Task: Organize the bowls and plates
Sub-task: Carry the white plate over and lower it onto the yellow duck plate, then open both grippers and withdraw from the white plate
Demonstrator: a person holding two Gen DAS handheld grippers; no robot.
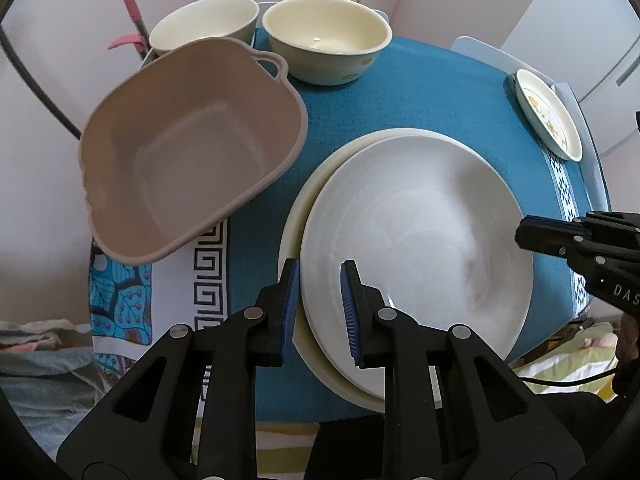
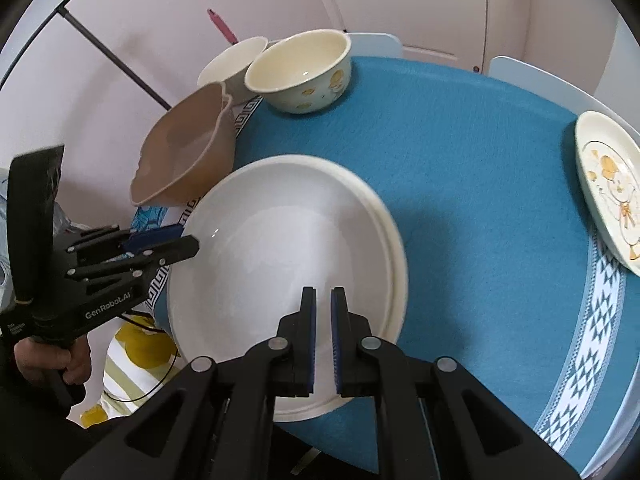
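Note:
A white plate point(image 1: 416, 232) lies stacked on a cream plate point(image 1: 294, 216) on the blue tablecloth. My left gripper point(image 1: 320, 276) is open, its fingers either side of the white plate's near left rim. My right gripper point(image 2: 323, 300) hovers over the white plate point(image 2: 280, 240) with its jaws nearly closed and nothing between them. Two cream bowls point(image 1: 328, 40) point(image 1: 204, 24) stand at the far edge. A small duck-patterned plate point(image 1: 548, 114) sits at the right edge; it also shows in the right wrist view point(image 2: 608, 184).
A tan plastic basin point(image 1: 192, 148) stands at the table's left, partly over the edge. A pink-handled tool point(image 1: 130, 12) leans behind it. The table point(image 2: 480, 152) is round with a patterned border. Bedding lies below the table.

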